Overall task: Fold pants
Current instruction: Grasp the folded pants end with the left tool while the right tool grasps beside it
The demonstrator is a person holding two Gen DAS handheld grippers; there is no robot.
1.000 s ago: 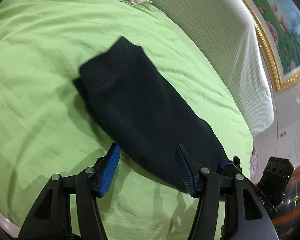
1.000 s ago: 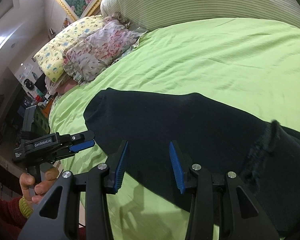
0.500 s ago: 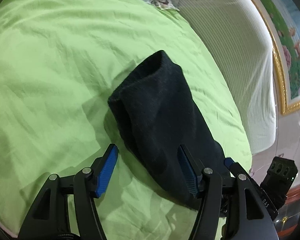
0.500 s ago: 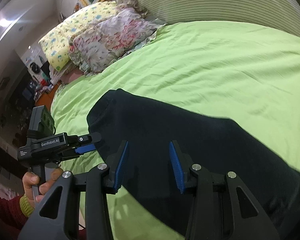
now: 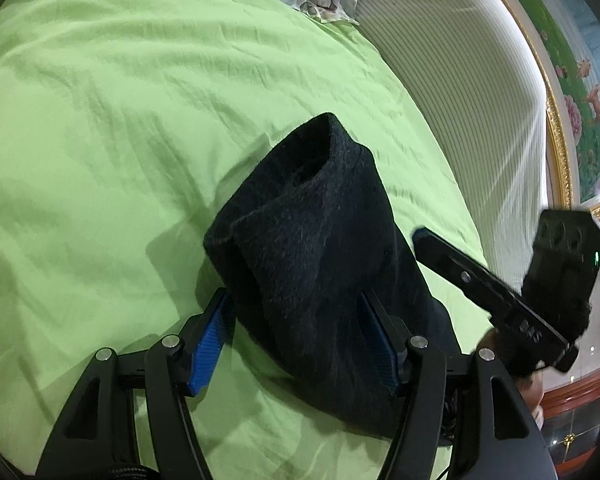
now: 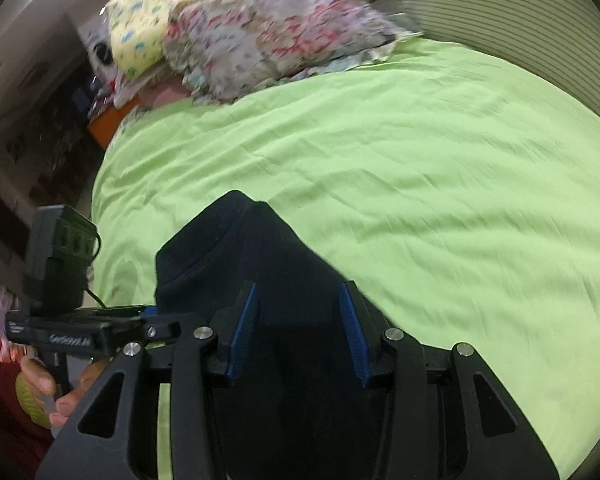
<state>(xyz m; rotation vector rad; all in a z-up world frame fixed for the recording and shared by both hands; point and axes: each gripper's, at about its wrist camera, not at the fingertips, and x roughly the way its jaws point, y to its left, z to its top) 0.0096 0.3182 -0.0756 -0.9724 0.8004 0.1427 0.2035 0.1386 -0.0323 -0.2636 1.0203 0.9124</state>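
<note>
Black pants [image 5: 316,256] lie folded in a thick bundle on the green bed sheet [image 5: 120,120]; a rolled end lifts up at the far side. My left gripper [image 5: 296,340] is open, its blue pads on either side of the near end of the bundle. My right gripper [image 6: 298,332] is open over the same pants [image 6: 260,264], its pads above the dark fabric. Each gripper shows in the other's view: the right one [image 5: 500,300] at right, the left one [image 6: 80,332] at left, held by a hand.
Floral and yellow pillows [image 6: 240,32] lie at the head of the bed. A striped white headboard cushion [image 5: 460,92] runs along the far side under a gold-framed painting [image 5: 560,80]. Dark furniture [image 6: 40,140] stands beyond the bed edge.
The pants went from a long flat strip to a shorter, thicker bundle. Both grippers moved closer to it and to each other, staying open.
</note>
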